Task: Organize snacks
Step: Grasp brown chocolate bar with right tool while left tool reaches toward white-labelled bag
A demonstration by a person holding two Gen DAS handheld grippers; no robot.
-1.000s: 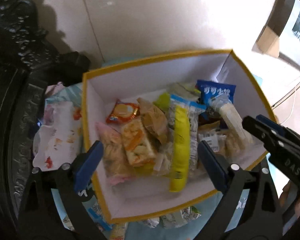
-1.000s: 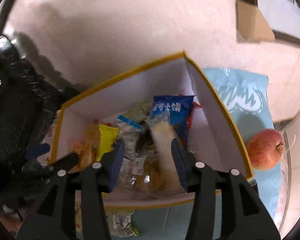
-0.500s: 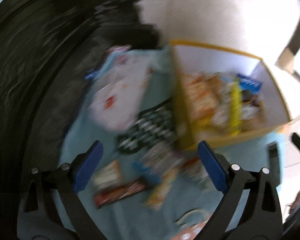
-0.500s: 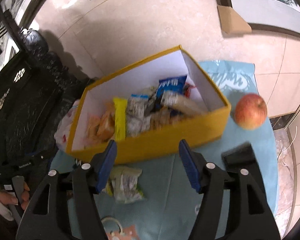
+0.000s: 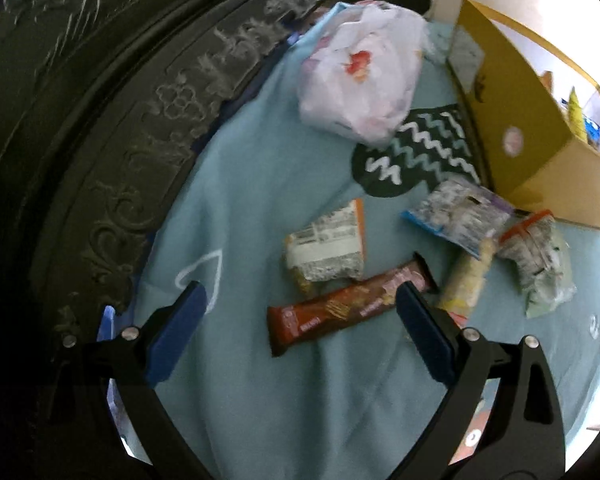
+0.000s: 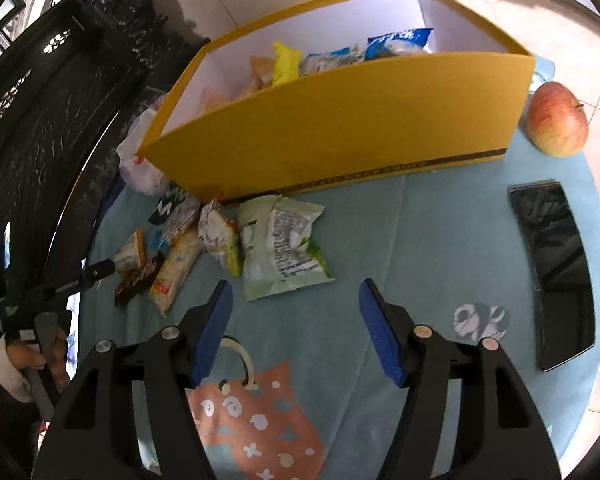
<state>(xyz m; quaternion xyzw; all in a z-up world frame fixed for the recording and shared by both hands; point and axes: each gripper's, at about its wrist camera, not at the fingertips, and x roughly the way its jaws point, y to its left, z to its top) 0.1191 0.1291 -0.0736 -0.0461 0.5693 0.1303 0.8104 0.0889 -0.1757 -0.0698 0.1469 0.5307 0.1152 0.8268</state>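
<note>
A yellow box [image 6: 340, 128] holds several snack packets; it also shows in the left wrist view [image 5: 516, 120]. Loose snacks lie on the blue cloth in front of it: a brown bar [image 5: 348, 308], an orange-edged packet [image 5: 328, 248], a pale stick packet [image 5: 468, 276], a blue-edged packet [image 5: 456, 216] and a green-white packet [image 6: 280, 248]. My left gripper [image 5: 300, 336] is open and empty, hovering just above the brown bar. My right gripper [image 6: 296, 320] is open and empty, just before the green-white packet.
A white plastic bag [image 5: 360, 84] lies left of the box. A red apple [image 6: 556, 120] sits right of the box. A black phone [image 6: 556, 272] lies on the cloth at right. Dark carved furniture [image 5: 100, 120] borders the left side.
Both grippers have pulled back from over the box and dropped toward the cloth. The left one swung left to the loose snacks. The right one let go of the pale snack in the box.
</note>
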